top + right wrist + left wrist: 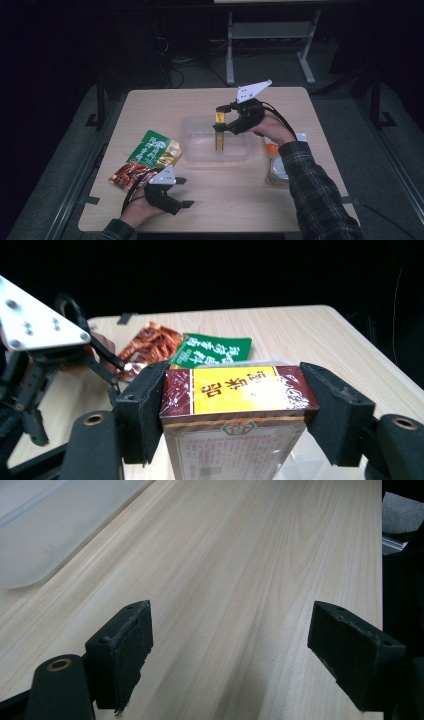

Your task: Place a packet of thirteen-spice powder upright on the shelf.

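presently held: box (235, 415), a tall, narrow carton, maroon with a yellow panel, wrapped in clear film that glares. the right gripper (223, 120) has its jaws clamped on the two narrow sides near the top end, pads flat against the film. in the high view the box stands upright over the tub (192, 150), a clear plastic one in the middle of the table (300, 100), with its lower end down inside the walls; whether it touches the floor of the tub i cannot tell.

handling, as a judgement: light, stiff cardboard, corners firm enough to take a squeeze, but the film is slick and a slack hold could let it slide. best taken as now, across the narrow sides, near an end; the broad faces would flex more.

writing: yellow panel carries large dark chinese characters, partly washed out by glare, not readable for certain. below them a small green-and-red emblem, then a pale face of fine print too small to read.

left gripper (184, 192): jaws wide apart, nothing between them, resting low near the table's near left corner.

other items: green pouch (155, 150) with white chinese lettering and red pouch (131, 175) showing a food picture, overlapping, toward the left edge. a round packet (276, 172) with an orange top lies by the right edge, partly behind the person's sleeve (315, 195); label unreadable.
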Available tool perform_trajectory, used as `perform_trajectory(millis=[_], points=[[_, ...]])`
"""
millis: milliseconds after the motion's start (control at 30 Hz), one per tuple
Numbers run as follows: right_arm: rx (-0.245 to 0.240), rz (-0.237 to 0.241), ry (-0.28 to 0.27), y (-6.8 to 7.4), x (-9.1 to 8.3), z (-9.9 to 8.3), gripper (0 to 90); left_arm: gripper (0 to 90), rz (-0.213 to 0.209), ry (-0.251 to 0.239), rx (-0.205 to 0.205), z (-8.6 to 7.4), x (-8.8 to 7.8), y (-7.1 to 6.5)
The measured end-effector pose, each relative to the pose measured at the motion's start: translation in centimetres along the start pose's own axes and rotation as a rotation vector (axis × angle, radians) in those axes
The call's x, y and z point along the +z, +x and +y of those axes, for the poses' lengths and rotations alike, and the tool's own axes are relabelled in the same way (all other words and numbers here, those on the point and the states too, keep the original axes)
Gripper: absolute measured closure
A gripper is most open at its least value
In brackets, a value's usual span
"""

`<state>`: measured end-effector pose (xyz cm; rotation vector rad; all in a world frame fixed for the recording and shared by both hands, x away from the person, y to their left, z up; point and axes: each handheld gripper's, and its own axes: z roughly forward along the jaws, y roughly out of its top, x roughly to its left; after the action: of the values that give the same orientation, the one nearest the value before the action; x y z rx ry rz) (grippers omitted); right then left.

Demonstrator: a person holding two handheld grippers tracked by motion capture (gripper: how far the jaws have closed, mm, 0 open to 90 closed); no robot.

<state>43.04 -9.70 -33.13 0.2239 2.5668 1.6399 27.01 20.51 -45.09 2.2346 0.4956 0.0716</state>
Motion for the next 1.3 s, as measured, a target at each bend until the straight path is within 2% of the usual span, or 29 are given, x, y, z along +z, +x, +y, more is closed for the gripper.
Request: perform_trajectory(millis=[133, 267, 400, 600, 933, 1300], points=[[-0.003, 0.019, 0.015, -0.8, 0.5, -0.1, 30.7, 17.8, -0.003, 0.0, 0.0, 0.0, 0.0, 0.0], [-0.001, 0.014, -0.002, -1.2, 0.5, -0.2, 30.7, 17.7, -0.003, 0.001, -0.002, 0.0, 0.0, 0.0], [0.009, 0.002, 0.008, -1.8, 0.6, -0.8, 30.6, 17.8, -0.003, 0.003, -0.009, -0.1, 0.0, 0.1], [0.006, 0.001, 0.017, -2.0, 1.0, -1.1, 30.6, 17.8, -0.001, 0.008, -0.007, -0.1, 0.0, 0.1], [0.007, 0.009, -0.002, -2.3, 1.3, -1.3, 30.6, 17.8, -0.003, 0.008, -0.01, -0.2, 0.0, 0.1], [0.009, 0.011, 0.004, -2.6, 0.8, -1.5, 30.6, 17.8, -0.007, 0.016, -0.01, -0.2, 0.1, 0.2]])
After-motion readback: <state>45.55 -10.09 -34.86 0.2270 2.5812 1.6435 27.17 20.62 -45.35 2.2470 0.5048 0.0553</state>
